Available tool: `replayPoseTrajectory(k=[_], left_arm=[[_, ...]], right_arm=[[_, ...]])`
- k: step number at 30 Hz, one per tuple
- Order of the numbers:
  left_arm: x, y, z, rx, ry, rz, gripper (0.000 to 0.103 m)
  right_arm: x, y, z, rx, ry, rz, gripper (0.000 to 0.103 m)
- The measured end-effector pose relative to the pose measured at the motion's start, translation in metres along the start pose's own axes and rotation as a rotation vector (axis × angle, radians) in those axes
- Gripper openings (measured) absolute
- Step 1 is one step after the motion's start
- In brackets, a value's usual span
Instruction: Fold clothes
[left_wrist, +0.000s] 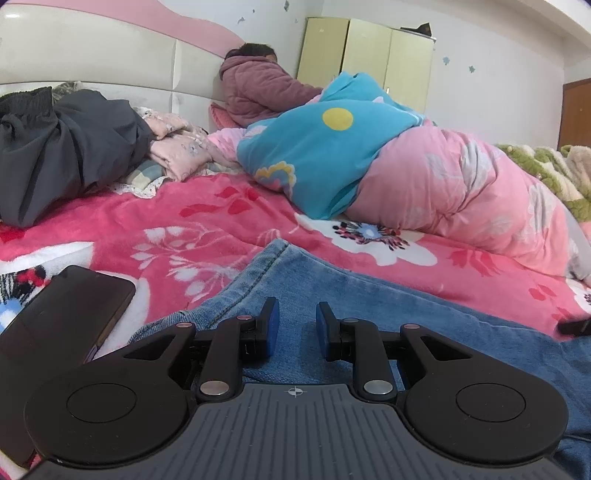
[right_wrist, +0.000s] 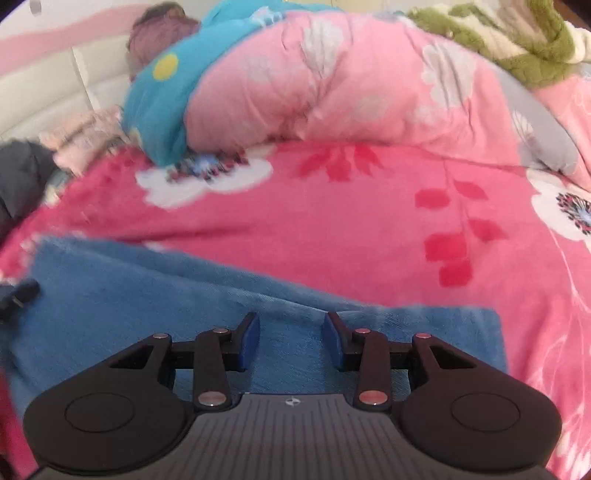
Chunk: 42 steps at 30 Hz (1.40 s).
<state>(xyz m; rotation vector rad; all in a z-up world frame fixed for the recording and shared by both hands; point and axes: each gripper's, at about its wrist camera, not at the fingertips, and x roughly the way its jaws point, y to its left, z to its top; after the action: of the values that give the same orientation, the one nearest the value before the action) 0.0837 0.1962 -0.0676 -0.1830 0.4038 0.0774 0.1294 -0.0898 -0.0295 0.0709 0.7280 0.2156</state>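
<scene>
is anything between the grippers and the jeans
Nothing visible. Both the left gripper and the right gripper are open with the jeans directly beneath and ahead of their fingers. A dark phone lies on the blanket left of the jeans, off the denim as far as the left wrist view shows.

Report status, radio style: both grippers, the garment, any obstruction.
Left gripper open over jeans. Right gripper open, empty, over same denim. Phone beside jeans, left edge.
</scene>
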Motion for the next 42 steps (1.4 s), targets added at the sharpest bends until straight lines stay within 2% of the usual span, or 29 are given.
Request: replayPoseTrajectory(k=[1,3,6,10,12,13,16,22,24,26,29,33,35,40,41,42], left_arm=[[0.0,0.0,0.0,0.0,0.0,-0.002,0.022],[0.0,0.001,0.0,-0.004,-0.001,-0.005,0.022],[0.0,0.001,0.001,-0.015,0.0,-0.003,0.022],[0.002,-0.002,0.001,-0.012,0.0,0.013,0.022],[0.002,-0.004,0.001,-0.003,-0.002,0.023,0.022],[0.002,-0.005,0.0,0.002,-0.004,0.028,0.022],[0.002,-0.008,-0.001,0.019,-0.011,0.041,0.022],[0.0,-0.01,-0.003,0.032,-0.022,0.056,0.023],[-0.001,-0.011,-0.001,0.032,-0.015,0.064,0.023],[-0.006,-0.014,0.003,0.021,-0.003,0.079,0.023],[-0.021,-0.026,0.012,0.004,0.008,0.086,0.033],[-0.041,-0.066,0.028,0.07,0.035,-0.011,0.043],[-0.048,-0.094,0.035,0.09,0.067,-0.114,0.048],[-0.042,-0.19,0.038,0.202,0.255,-0.384,0.06],[-0.04,-0.209,0.036,0.228,0.291,-0.43,0.062],[-0.035,-0.225,0.031,0.257,0.317,-0.443,0.064]], right_arm=[[-0.009,0.0,0.004,0.006,-0.027,0.011,0.041],[-0.028,-0.011,0.01,0.025,-0.076,-0.028,0.043],[-0.05,-0.051,0.012,0.12,-0.098,-0.097,0.048],[-0.068,-0.126,-0.013,0.362,-0.06,-0.144,0.059],[-0.069,-0.159,-0.035,0.485,-0.012,-0.134,0.06],[-0.067,-0.169,-0.046,0.511,0.014,-0.128,0.057],[-0.069,-0.171,-0.064,0.442,-0.017,-0.105,0.057],[-0.101,-0.152,-0.053,0.32,-0.125,-0.146,0.057],[-0.109,-0.147,-0.056,0.276,-0.163,-0.12,0.057],[-0.113,-0.146,-0.062,0.254,-0.159,-0.105,0.057],[-0.119,-0.156,-0.078,0.294,-0.141,-0.045,0.057],[-0.127,-0.173,-0.093,0.395,-0.124,0.023,0.059],[-0.127,-0.182,-0.099,0.45,-0.113,0.052,0.06],[-0.126,-0.201,-0.119,0.577,-0.13,0.201,0.062],[-0.124,-0.205,-0.124,0.607,-0.132,0.237,0.062],[-0.122,-0.207,-0.127,0.629,-0.137,0.265,0.062]])
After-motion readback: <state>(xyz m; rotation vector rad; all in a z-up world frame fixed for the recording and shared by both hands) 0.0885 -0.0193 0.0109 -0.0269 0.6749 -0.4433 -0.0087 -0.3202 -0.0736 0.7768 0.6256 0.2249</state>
